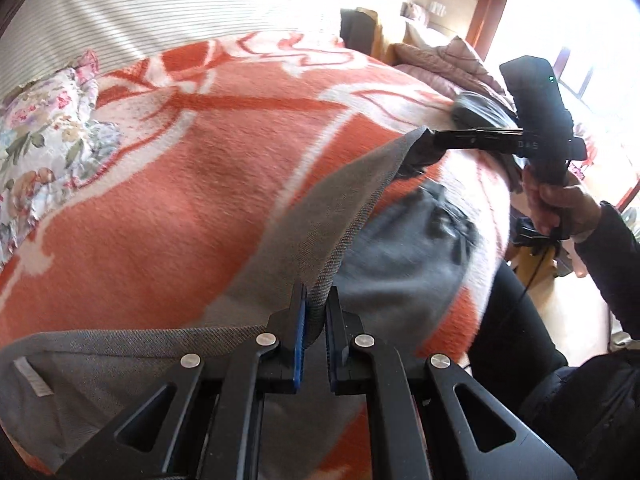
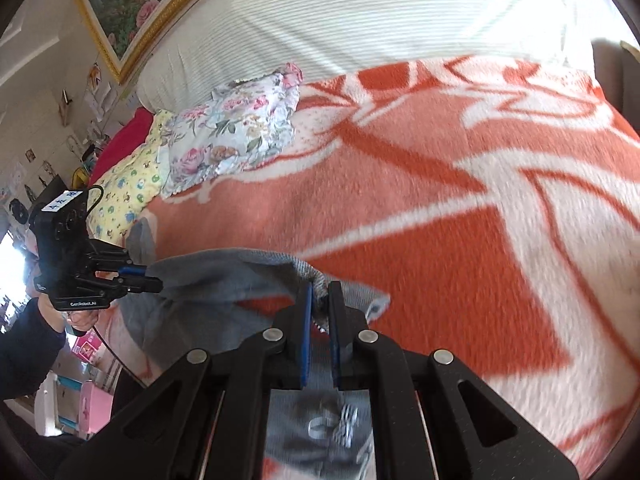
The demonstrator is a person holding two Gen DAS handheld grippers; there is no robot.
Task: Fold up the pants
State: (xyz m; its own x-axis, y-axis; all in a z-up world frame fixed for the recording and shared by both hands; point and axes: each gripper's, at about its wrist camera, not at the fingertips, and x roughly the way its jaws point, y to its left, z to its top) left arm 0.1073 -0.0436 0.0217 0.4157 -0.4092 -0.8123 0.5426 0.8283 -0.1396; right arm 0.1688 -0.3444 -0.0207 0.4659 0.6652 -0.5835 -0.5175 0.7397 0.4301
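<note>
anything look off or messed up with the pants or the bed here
Nothing stands out. The grey pants hang by their waistband between the left tool and the right tool, both shut on it, above the orange blanket. No tear or spill shows.

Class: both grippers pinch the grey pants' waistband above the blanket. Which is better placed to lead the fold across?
Neither clearly. The left gripper and the right gripper are both shut on the waistband, stretched between them, so they should probably move together.
</note>
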